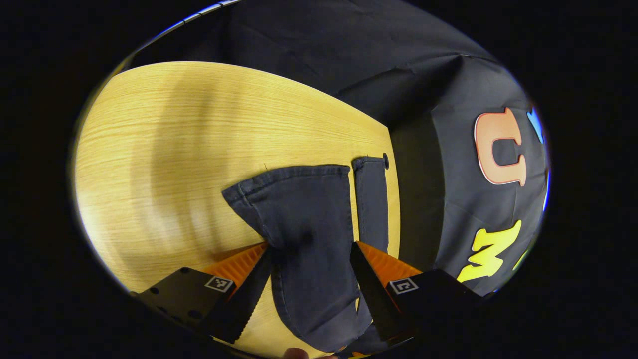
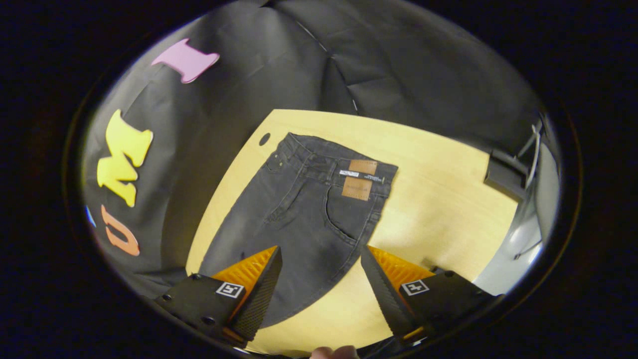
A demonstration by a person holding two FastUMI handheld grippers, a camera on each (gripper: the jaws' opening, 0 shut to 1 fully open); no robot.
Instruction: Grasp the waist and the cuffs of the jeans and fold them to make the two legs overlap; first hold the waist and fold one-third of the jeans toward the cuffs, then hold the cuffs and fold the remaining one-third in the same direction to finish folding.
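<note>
Nearest you, both grippers hang wide open, holding nothing: left gripper (image 1: 311, 259) over the cuffs (image 1: 299, 174), right gripper (image 2: 321, 264) over the thigh of the jeans (image 2: 304, 209). Farther off, the waist (image 2: 339, 154) lies flat on the table (image 2: 438, 189). Pinch both layers squarely.
</note>
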